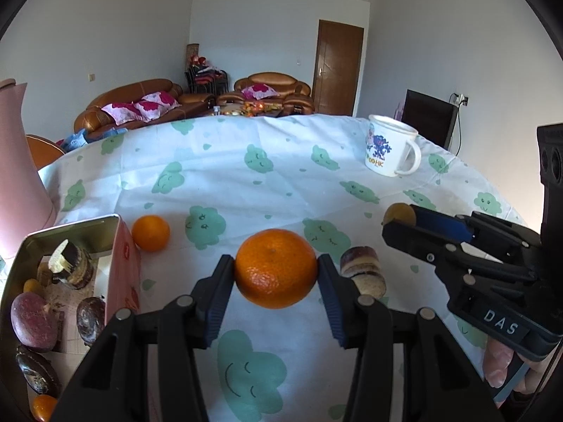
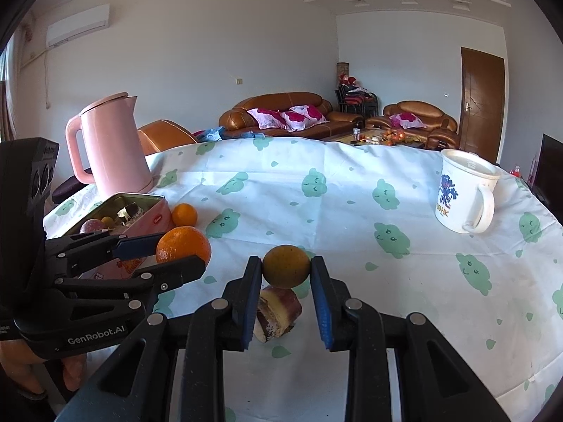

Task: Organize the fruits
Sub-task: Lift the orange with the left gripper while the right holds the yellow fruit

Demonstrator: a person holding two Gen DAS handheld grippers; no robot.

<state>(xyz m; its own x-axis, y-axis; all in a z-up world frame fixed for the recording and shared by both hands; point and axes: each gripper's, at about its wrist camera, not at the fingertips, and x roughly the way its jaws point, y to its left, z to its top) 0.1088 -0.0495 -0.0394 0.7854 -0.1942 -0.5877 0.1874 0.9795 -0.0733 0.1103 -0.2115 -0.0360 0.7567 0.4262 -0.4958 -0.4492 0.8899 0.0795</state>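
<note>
Left wrist view: the left tongs [image 1: 276, 269] are clamped on a large orange [image 1: 276, 268], one blue pad against each side, apparently lifted clear of the counter [image 1: 246, 183], which has a white cloth printed with green clouds. The grip across its widest part looks meant for carrying it to the open pink tin [image 1: 121, 270], just left of the orange. The tin already holds dark purple fruits, a small orange piece and a cut sugarcane section. A smaller orange [image 1: 150, 232] sits on the cloth touching or just beside the tin's near corner, partly in the likely path. Right of the held orange lies a sugarcane piece [image 1: 362, 270].

Right wrist view: the right tongs [image 2: 286, 271] are closed on a yellow-brown round fruit [image 2: 286, 271], held above the sugarcane piece [image 2: 276, 314] on the cloth. The tin [image 2: 140, 211] lies well to the left, with the left tongs [image 2: 181, 251] and their orange between, so the two could crowd each other at the tin. Behind the tin stands a pink kettle [image 2: 112, 147]; a white mug [image 2: 464, 193] sits far right, out of the way.
</note>
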